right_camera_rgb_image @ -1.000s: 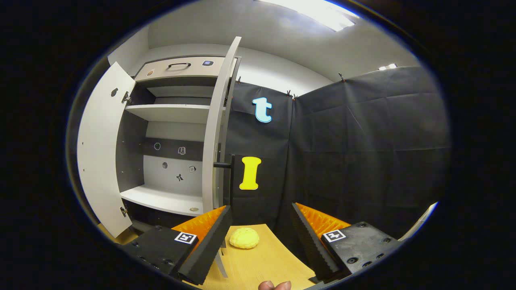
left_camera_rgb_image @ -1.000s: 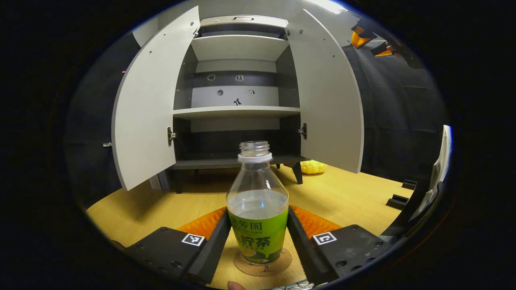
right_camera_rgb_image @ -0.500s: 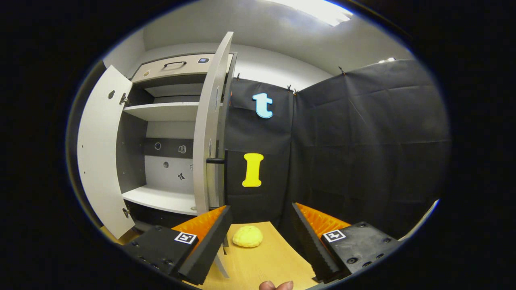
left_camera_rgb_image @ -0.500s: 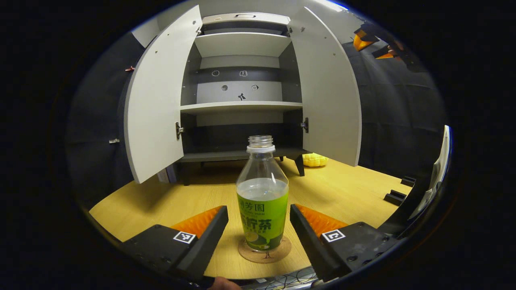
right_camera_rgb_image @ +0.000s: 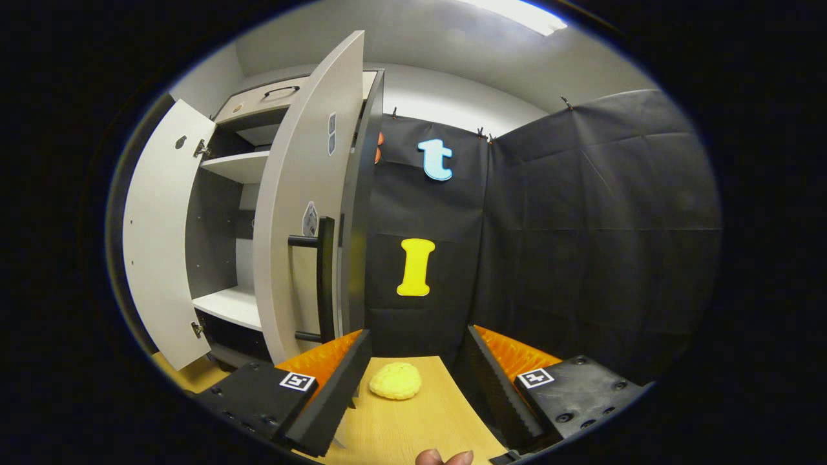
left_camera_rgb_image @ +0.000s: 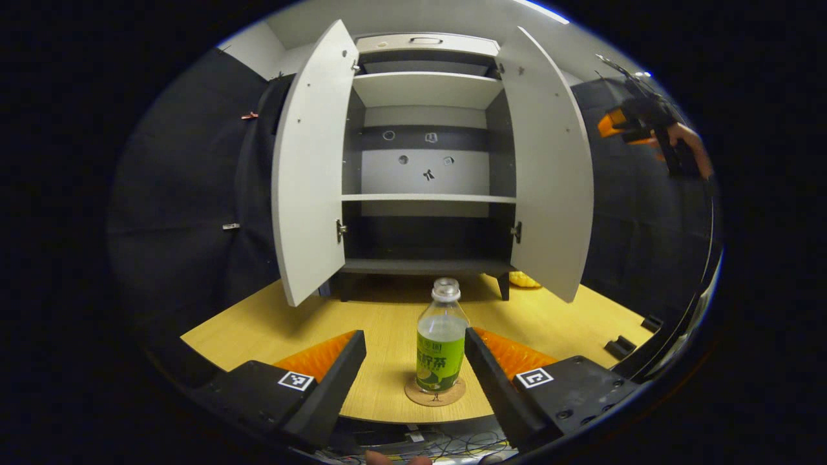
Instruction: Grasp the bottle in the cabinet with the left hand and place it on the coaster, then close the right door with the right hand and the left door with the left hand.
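Half-full green-labelled bottle (left_camera_rgb_image: 441, 345), uncapped

lit from a bright ceiling panel (right_camera_rgb_image: 517, 14) at top edge. strong fisheye bowing of cabinet doors (left_camera_rgb_image: 310, 168) toward the rims. dim, shadowed lower cabinet bay (left_camera_rgb_image: 423, 239). sharp focus at centre, slightly soft at edges.

We see a clear bottle (left_camera_rgb_image: 440, 345) with a green label and pale liquid, standing on a brown round coaster (left_camera_rgb_image: 435, 394). The table (left_camera_rgb_image: 258, 323) is light yellow wood grain. The cabinet (left_camera_rgb_image: 426, 168) has pale grey doors and shelves, dark grey inner walls and a grey-and-dark banded back panel with small stickers. The right door (right_camera_rgb_image: 300, 213) carries a black handle (right_camera_rgb_image: 323, 278). A yellow bumpy object (right_camera_rgb_image: 395, 380) lies on the table.
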A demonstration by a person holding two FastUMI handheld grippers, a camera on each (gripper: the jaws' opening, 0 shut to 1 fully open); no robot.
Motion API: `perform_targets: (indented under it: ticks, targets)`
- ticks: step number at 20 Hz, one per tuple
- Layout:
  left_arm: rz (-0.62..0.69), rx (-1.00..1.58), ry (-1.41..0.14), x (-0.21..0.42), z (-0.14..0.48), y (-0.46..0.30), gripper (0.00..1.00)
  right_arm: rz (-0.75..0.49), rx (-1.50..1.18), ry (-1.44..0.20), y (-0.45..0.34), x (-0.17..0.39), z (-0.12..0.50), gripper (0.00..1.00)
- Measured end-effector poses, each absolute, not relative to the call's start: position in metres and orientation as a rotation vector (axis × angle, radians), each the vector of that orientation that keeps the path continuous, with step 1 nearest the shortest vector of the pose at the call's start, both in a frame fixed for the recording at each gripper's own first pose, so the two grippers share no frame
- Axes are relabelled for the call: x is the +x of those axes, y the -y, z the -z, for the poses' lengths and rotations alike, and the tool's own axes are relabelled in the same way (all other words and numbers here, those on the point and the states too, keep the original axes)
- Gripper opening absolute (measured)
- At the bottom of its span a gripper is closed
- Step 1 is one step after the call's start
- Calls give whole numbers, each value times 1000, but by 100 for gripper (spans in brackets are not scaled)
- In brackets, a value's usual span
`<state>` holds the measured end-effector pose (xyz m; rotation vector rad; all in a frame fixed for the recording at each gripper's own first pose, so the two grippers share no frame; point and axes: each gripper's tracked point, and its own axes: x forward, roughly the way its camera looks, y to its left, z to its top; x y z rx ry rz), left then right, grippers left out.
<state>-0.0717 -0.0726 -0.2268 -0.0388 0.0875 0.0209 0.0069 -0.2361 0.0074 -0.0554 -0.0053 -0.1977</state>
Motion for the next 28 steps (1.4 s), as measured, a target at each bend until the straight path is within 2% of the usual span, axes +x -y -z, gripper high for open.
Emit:
perform_targets:
  ticks: [4,7,11,13,19,28]
  targets:
    - [-117,-83,-33,-80,166,44,98,204,2,-7,250,23,-5,97]
    - [-175,-93,7,-79,127,21,97,161,24,-42,238,32,5,98]
    - [-231,-129,36,-84,93,2,95,106,8,-56,218,38,10,98]
    - [-252,-123,31,-86,86,-6,95,104,26,-65,219,35,10,95]
    - [-243,-38,15,-84,76,-19,95,125,108,-85,198,29,17,97]
    - [-210,-55,-3,-66,55,-62,95,31,144,-93,93,46,22,98]
